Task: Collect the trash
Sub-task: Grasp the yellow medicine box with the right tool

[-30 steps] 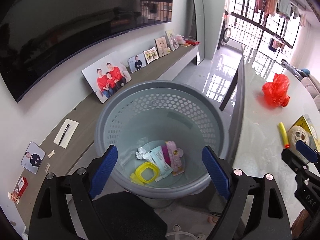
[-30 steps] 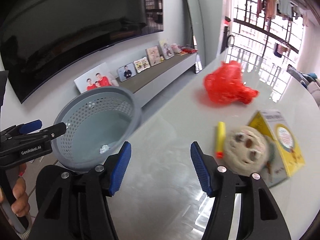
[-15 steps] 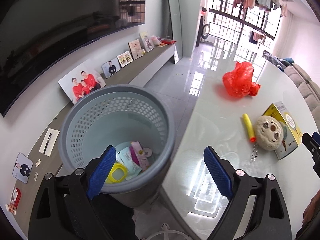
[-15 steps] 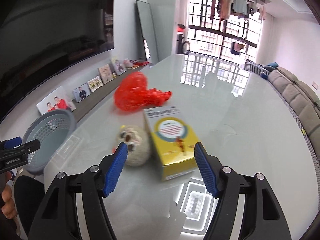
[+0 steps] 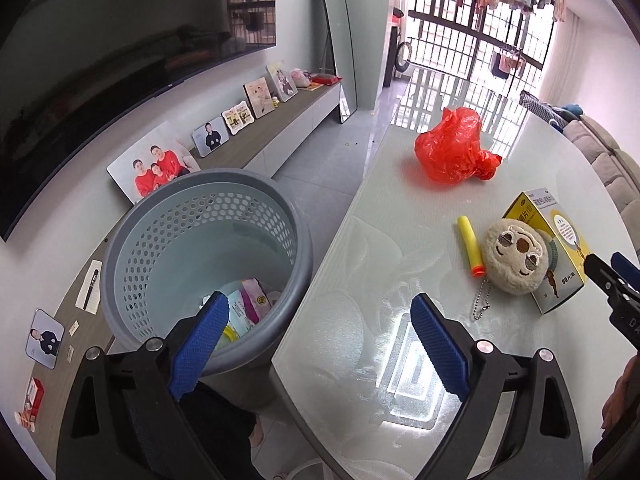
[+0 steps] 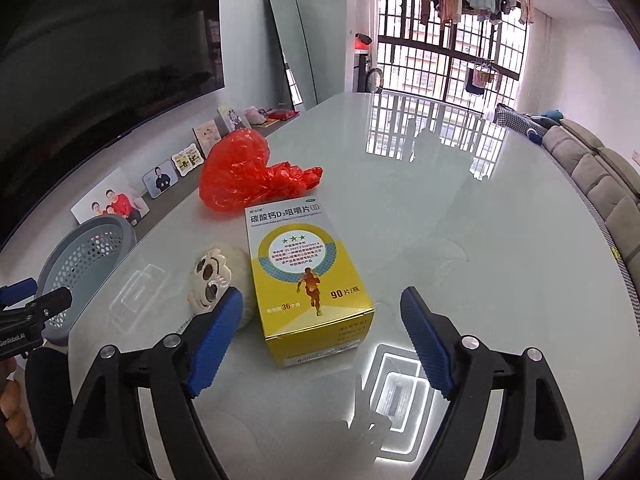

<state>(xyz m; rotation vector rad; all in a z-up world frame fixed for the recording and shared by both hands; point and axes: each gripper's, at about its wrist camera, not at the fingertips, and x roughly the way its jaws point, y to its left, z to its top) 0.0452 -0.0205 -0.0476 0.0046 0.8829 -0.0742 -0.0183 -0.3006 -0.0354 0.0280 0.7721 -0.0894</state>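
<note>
A grey perforated bin (image 5: 160,248) stands on the floor beside the white table, with wrappers (image 5: 252,300) at its bottom. On the table lie a crumpled red plastic bag (image 6: 248,176), a yellow medicine box (image 6: 304,276), a plush toy face (image 6: 216,276) and a yellow foam dart (image 5: 470,248). My left gripper (image 5: 318,312) hangs over the table edge next to the bin, jaws opening, nothing between them. My right gripper (image 6: 322,300) faces the box's near end, jaws opening. Its pads stand clear of the box on both sides.
The glossy table (image 6: 480,240) stretches far and right. A low console (image 5: 256,140) with photo frames runs along the wall under a large dark screen. A mirror (image 6: 292,52) leans at the far wall. A sofa (image 6: 600,184) lines the right side.
Both views swung right, from the bin toward the table. The right gripper's jaws spread wider and the yellow box now sits centred before them. The bin slid to the left of the left view.
</note>
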